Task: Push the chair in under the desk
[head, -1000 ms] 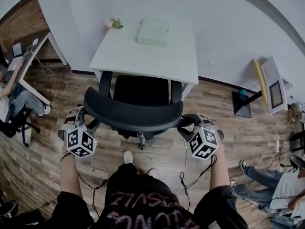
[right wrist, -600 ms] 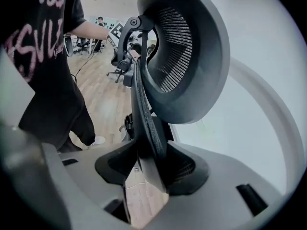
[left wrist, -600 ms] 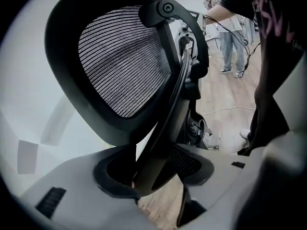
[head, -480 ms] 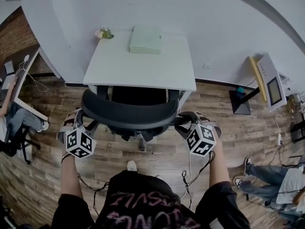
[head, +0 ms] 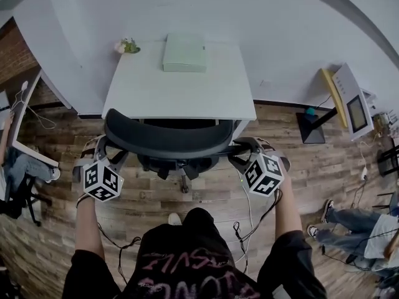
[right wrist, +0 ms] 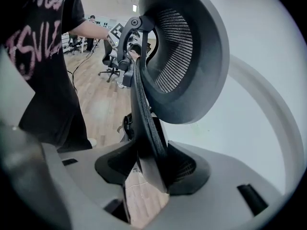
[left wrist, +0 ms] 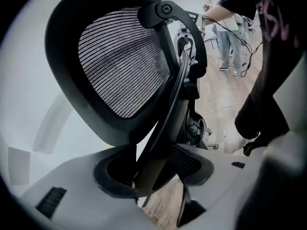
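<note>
A black mesh office chair (head: pixel 168 143) stands at the white desk (head: pixel 181 95), its seat hidden under the desktop and only the curved backrest and part of the base showing. My left gripper (head: pixel 106 149) is shut on the backrest's left edge, and my right gripper (head: pixel 243 151) is shut on its right edge. In the left gripper view the backrest's (left wrist: pixel 120 66) black rim runs down between the pads of the left gripper (left wrist: pixel 153 171). The right gripper view shows the same rim (right wrist: pixel 144 114) pinched inside the right gripper (right wrist: pixel 148 169).
A pale green box (head: pixel 184 52) and a small plant (head: pixel 126 45) sit at the desk's far edge against the white wall. A white and yellow device on a stand (head: pixel 349 108) is at the right. Cables (head: pixel 249 210) trail on the wood floor; seated people are at both sides.
The chair has rolled forward toward the wall, and its seat has gone under the desktop. Both grippers travelled with the backrest, still holding it. The person stepped forward.
</note>
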